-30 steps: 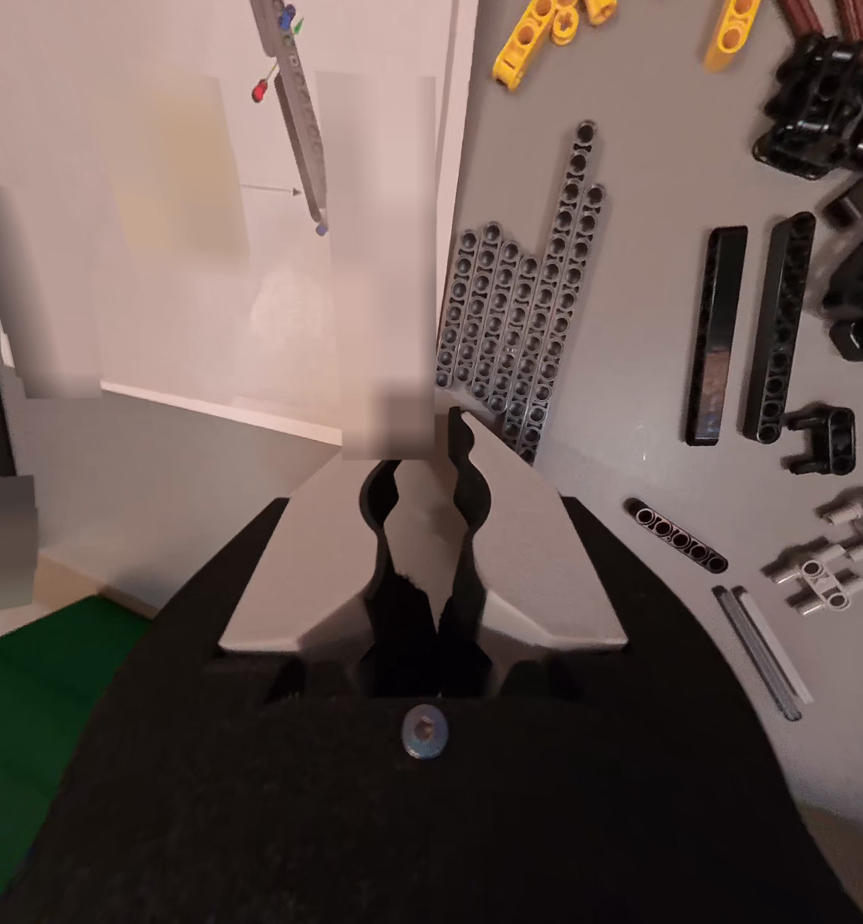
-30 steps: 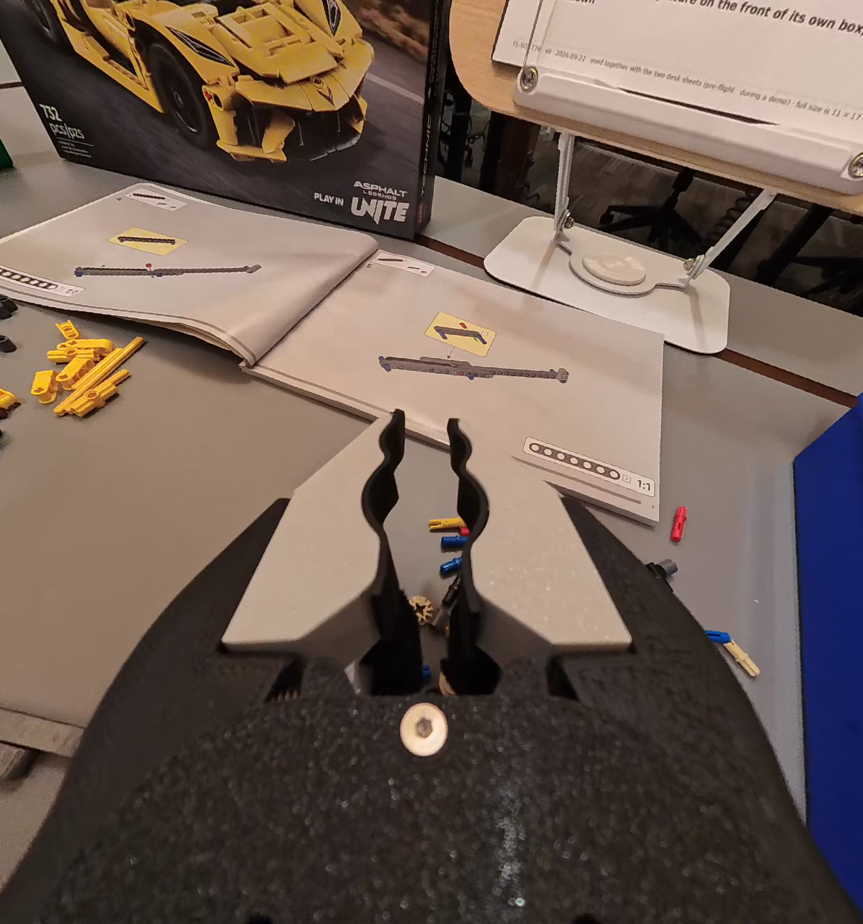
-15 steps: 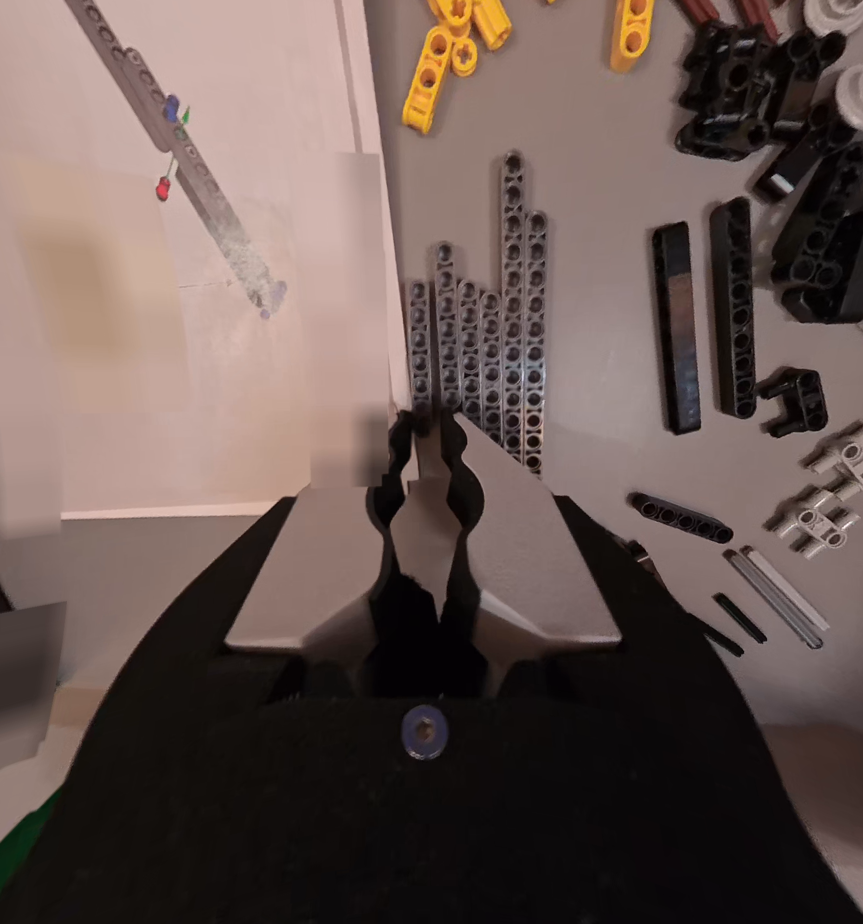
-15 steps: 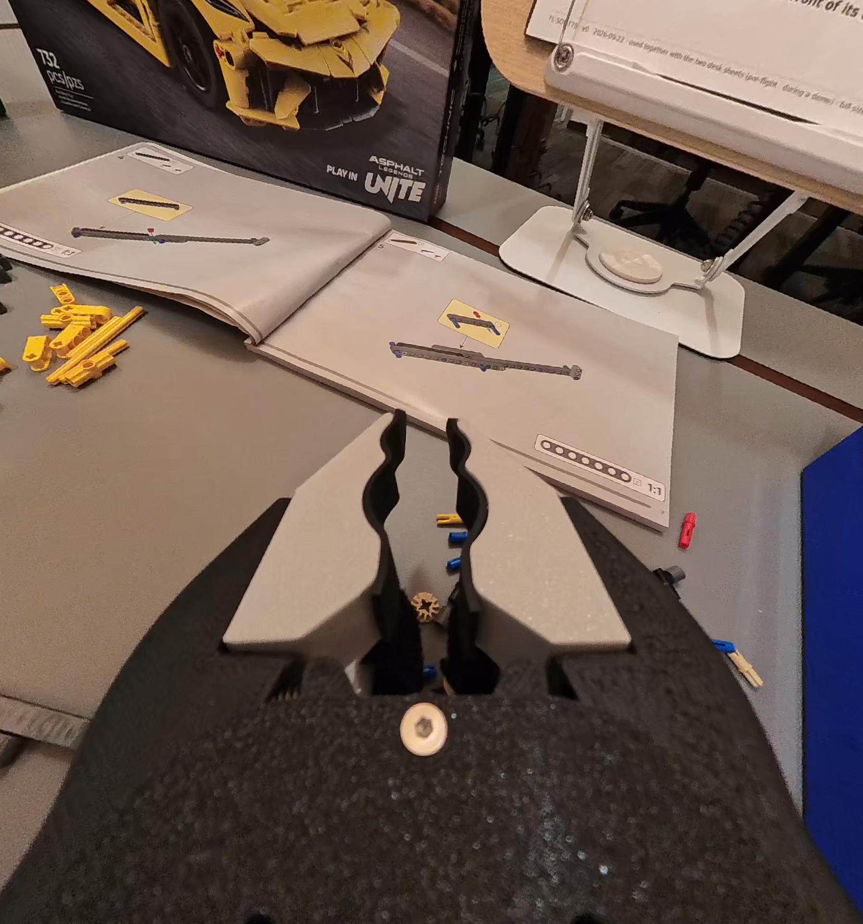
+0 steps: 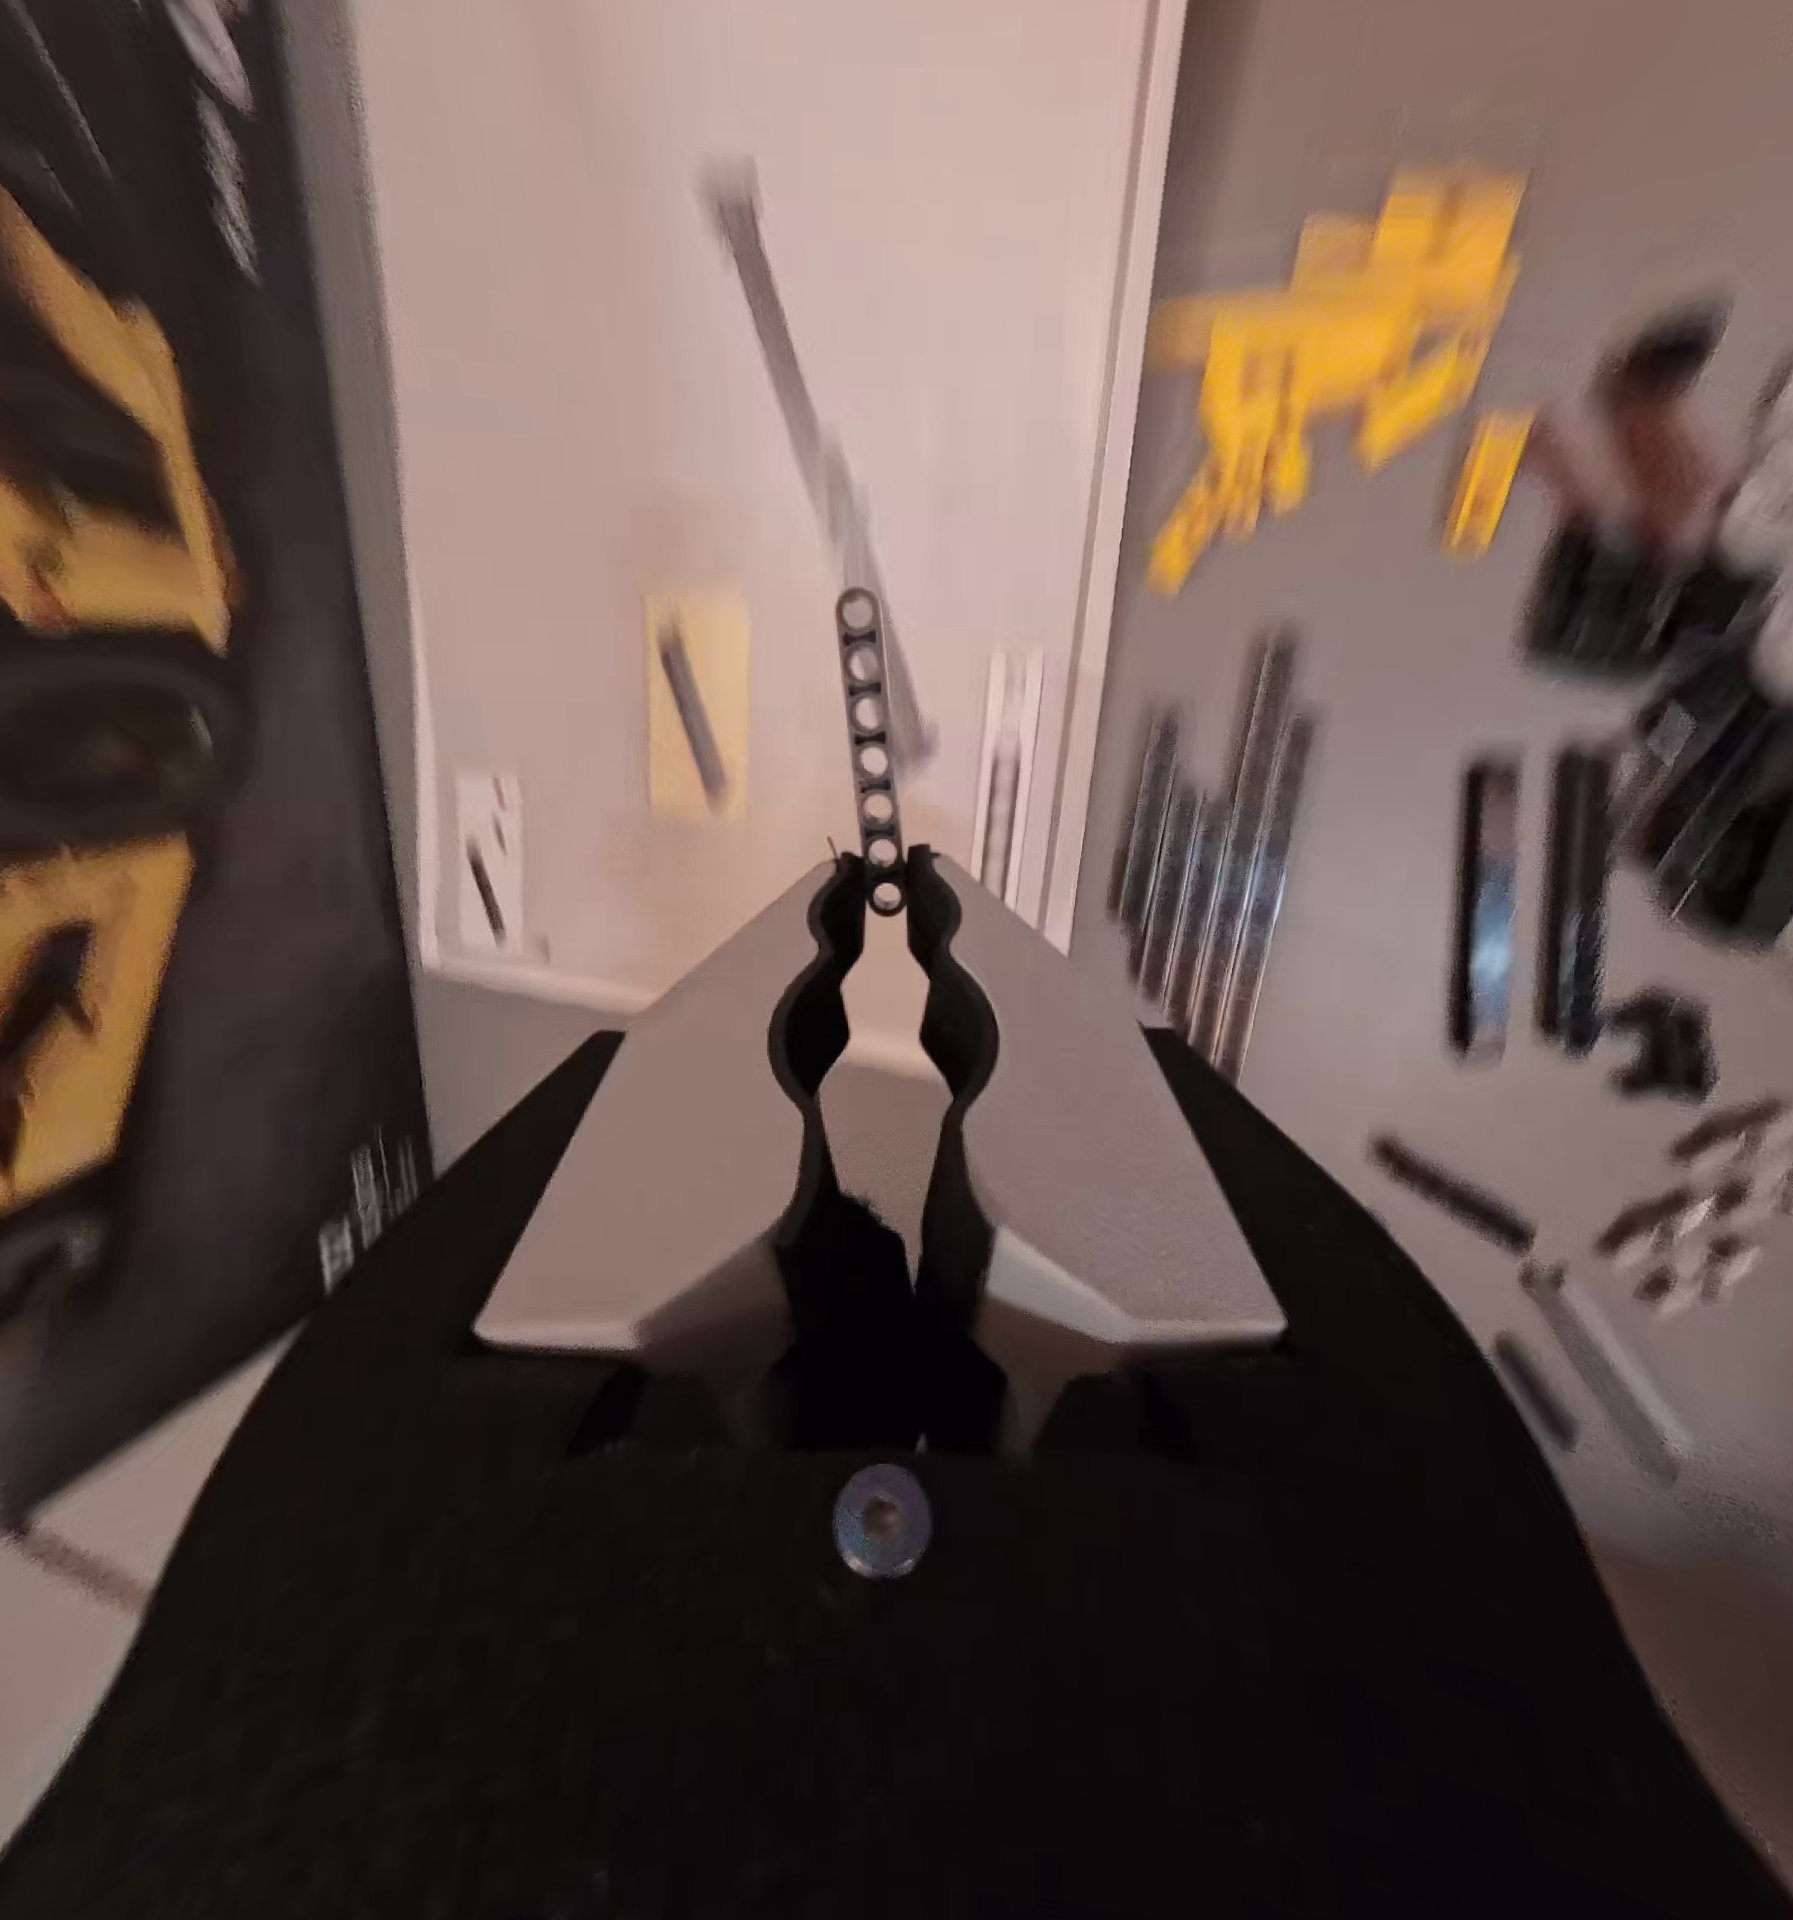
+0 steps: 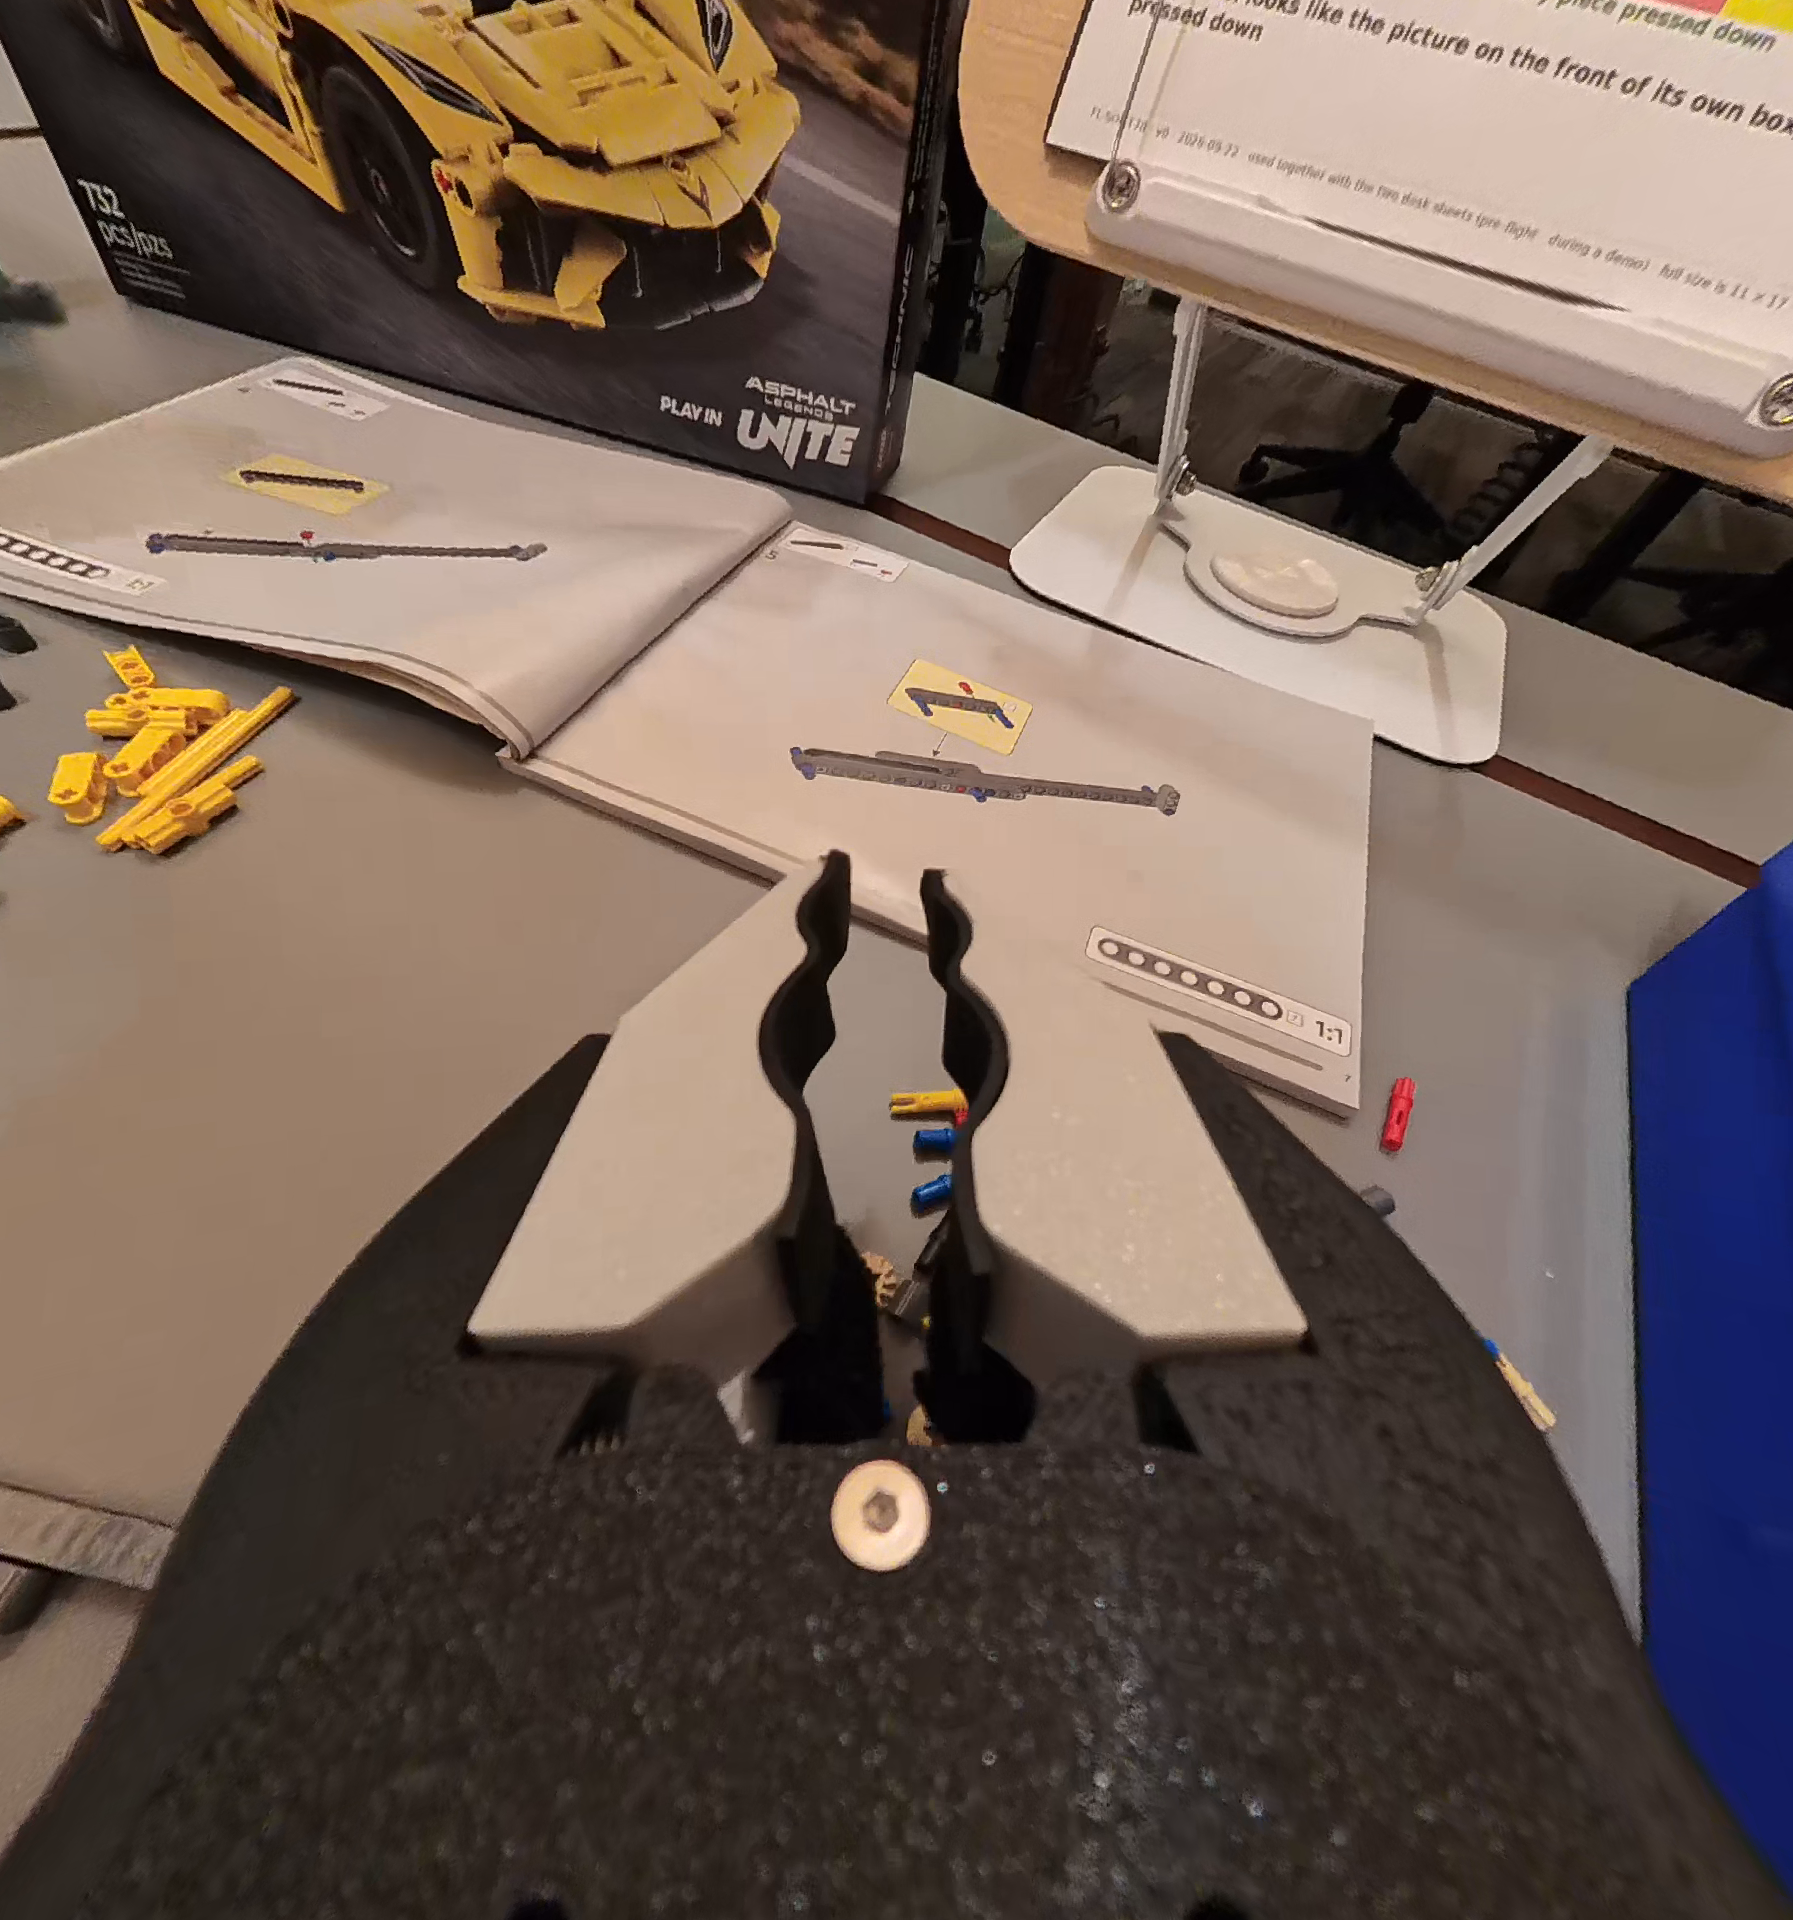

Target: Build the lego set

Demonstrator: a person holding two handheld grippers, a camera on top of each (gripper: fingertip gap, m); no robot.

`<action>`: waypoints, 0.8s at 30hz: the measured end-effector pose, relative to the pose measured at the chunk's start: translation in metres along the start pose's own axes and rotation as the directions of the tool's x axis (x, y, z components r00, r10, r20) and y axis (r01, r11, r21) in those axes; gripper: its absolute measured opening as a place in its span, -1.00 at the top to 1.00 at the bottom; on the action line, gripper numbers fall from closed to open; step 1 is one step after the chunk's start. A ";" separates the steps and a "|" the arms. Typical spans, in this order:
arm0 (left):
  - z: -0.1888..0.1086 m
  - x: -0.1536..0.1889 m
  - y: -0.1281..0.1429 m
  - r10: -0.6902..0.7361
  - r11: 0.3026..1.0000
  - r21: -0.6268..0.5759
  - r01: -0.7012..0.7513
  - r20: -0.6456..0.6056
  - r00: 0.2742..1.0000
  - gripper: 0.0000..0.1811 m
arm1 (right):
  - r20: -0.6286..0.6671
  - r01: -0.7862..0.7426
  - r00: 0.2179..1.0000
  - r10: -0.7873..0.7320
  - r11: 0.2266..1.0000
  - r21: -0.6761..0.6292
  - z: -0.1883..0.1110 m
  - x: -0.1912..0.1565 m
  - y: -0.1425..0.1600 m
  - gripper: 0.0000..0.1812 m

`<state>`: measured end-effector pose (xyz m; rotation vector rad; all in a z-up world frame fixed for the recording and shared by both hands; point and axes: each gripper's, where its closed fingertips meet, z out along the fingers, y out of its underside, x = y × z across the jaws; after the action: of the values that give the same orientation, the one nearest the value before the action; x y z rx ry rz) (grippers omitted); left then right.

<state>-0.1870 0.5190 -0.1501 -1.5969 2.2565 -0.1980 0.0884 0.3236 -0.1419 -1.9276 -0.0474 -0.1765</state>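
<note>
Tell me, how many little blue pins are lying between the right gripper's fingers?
2. One blue pin lies just below the yellow pin; the second blue pin lies nearer the camera. More may hide behind the right gripper.

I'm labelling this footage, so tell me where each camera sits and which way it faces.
Left wrist view: sits on the left hand-held gripper, looking along its fingers at the blurred instruction booklet; its own fingers show, pinching a dark grey holed beam.
Right wrist view: sits on the right hand-held gripper, facing across the grey table toward the set's box and a document stand; its own fingers show, apart and empty.
Shared: booklet, box, yellow pieces.
</note>
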 end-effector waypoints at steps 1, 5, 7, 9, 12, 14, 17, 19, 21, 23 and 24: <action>0.000 0.000 -0.028 -0.008 0.997 0.074 0.010 -0.022 1.000 0.93 | -0.004 -0.006 1.000 0.006 1.000 -0.001 -0.001 0.001 0.000 0.85; 0.025 0.012 -0.142 0.063 0.977 0.208 -0.034 -0.136 0.989 0.93 | -0.010 -0.031 0.999 0.031 0.999 -0.008 -0.009 0.003 0.003 0.85; 0.051 0.016 -0.198 0.064 0.980 0.197 -0.030 -0.168 0.984 0.94 | -0.033 -0.033 0.999 0.033 0.999 -0.002 -0.017 0.006 0.005 0.85; 0.077 0.036 -0.254 0.066 0.981 0.196 -0.010 -0.281 0.957 0.94 | -0.045 -0.035 0.998 0.035 0.999 -0.005 -0.022 0.008 0.007 0.85; 0.121 0.049 -0.310 0.122 0.989 0.113 -0.090 -0.319 0.940 0.94 | -0.026 -0.030 0.999 0.029 0.999 -0.014 -0.023 0.006 0.009 0.85; 0.145 0.048 -0.331 0.162 0.987 0.054 -0.152 -0.299 0.941 0.94 | 0.005 -0.005 1.000 0.005 1.000 -0.008 -0.022 -0.001 0.007 0.85; 0.160 0.051 -0.347 0.163 0.985 -0.005 -0.173 -0.302 0.939 0.94 | 0.034 0.039 0.999 -0.038 0.999 -0.009 -0.020 -0.009 0.007 0.85; 0.164 0.059 -0.348 0.178 0.980 -0.026 -0.195 -0.308 0.935 0.94 | 0.050 0.055 0.997 -0.055 0.998 -0.002 -0.020 -0.014 0.004 0.85; 0.167 0.065 -0.346 0.175 0.978 -0.050 -0.200 -0.316 0.932 0.94 | 0.065 0.051 0.997 -0.051 0.999 0.004 -0.019 -0.016 0.002 0.85; 0.170 0.067 -0.343 0.171 0.976 -0.074 -0.203 -0.312 0.935 0.94 | 0.075 0.045 0.996 -0.045 0.999 0.005 -0.018 -0.017 0.001 0.85; 0.171 0.067 -0.344 0.161 0.978 -0.080 -0.195 -0.312 0.936 0.94 | 0.079 0.042 0.996 -0.042 0.999 0.006 -0.018 -0.018 0.001 0.85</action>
<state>0.1598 0.3528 -0.2117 -1.4876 2.6763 -0.2934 0.0692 0.3072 -0.1390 -1.9294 -0.1411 -0.1276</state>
